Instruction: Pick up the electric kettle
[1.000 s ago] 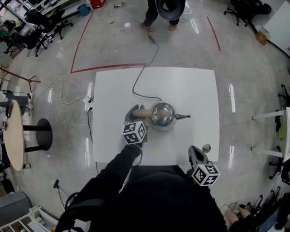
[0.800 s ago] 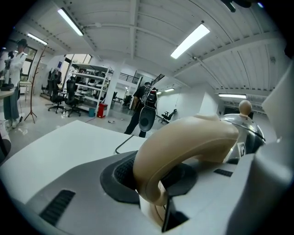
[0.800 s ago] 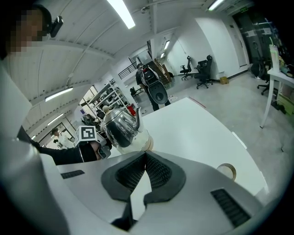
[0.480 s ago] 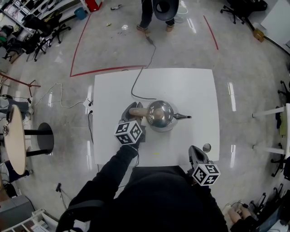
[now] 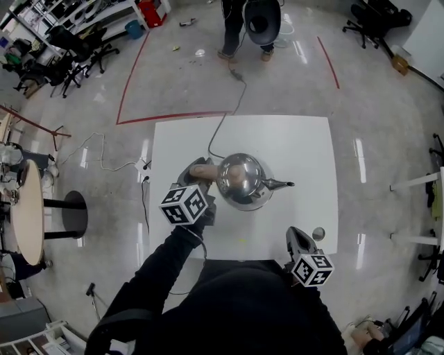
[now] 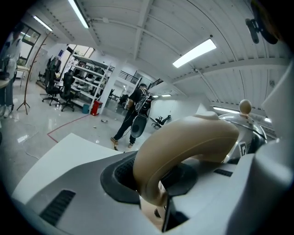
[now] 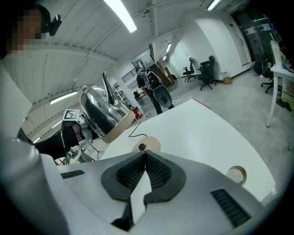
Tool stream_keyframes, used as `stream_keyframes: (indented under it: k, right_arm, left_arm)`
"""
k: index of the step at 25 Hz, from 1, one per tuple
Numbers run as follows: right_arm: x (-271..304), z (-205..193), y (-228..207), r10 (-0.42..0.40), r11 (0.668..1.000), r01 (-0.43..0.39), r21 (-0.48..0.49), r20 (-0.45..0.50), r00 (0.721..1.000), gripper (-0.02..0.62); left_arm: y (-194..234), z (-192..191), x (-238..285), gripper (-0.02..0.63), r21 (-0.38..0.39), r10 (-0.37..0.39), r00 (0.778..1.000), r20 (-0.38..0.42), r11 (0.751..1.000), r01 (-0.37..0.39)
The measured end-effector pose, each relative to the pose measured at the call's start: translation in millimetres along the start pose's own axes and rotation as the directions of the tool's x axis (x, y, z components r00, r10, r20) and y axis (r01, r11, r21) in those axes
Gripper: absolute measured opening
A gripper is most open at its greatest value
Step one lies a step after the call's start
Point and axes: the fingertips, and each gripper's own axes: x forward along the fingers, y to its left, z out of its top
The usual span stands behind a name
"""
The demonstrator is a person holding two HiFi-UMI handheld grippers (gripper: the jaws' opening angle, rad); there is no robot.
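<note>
A shiny steel electric kettle (image 5: 239,182) with a tan handle (image 5: 203,170) and a thin spout hangs above the white table (image 5: 298,139). My left gripper (image 5: 198,173) is shut on that handle. In the left gripper view the handle (image 6: 183,142) is clamped at its lower end in the left gripper (image 6: 161,183), with the steel body (image 6: 248,131) behind. From the right gripper view the kettle (image 7: 98,110) floats clear of its round tan base (image 7: 146,146) on the table. My right gripper (image 5: 297,239) (image 7: 144,160) rests shut and empty at the table's near right edge.
A grey power cord (image 5: 225,125) runs from under the kettle across the table and off its far edge. A tape roll (image 5: 318,233) (image 7: 236,174) lies near the right gripper. A person (image 5: 253,21) stands beyond the table. Red floor lines, office chairs and a round side table surround it.
The kettle has risen off its base in my left gripper and looks larger and closer. The right gripper has stayed where it was.
</note>
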Motion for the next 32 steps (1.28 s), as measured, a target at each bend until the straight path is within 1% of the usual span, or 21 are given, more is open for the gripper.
stream_keyframes:
  k: [5, 11, 17, 22, 32]
  right_arm:
    - [-0.4, 5.7, 13.5, 0.038, 0.999, -0.038, -0.003, 0.017, 0.999, 0.012]
    - [2.8, 12.9, 25.8, 0.074, 0.997, -0.074, -0.012, 0.047, 0.996, 0.012]
    - [0.1, 0.6, 45.9, 0.102, 0.994, -0.098, -0.047, 0.096, 0.99, 0.012]
    - [-6.7, 12.9, 54.3, 0.117, 0.992, -0.108, -0.072, 0.126, 0.985, 0.012]
    - [-13.3, 19.6, 57.4, 0.13, 0.988, -0.116, -0.098, 0.147, 0.981, 0.012]
  left_arm:
    - [-13.2, 34.5, -21.4, 0.103, 0.018, -0.001, 1.0, 0.026, 1.0, 0.001]
    - [-17.2, 64.1, -39.3, 0.103, 0.048, 0.024, 0.999, 0.048, 0.998, -0.027]
    - [-1.2, 57.4, -65.6, 0.103, 0.05, 0.028, 0.998, 0.056, 0.998, -0.031]
    - [-2.7, 60.9, -69.8, 0.103, 0.047, 0.029, 0.998, 0.053, 0.998, -0.032]
    - [-4.6, 62.5, -71.0, 0.103, 0.054, 0.029, 0.998, 0.053, 0.998, -0.032]
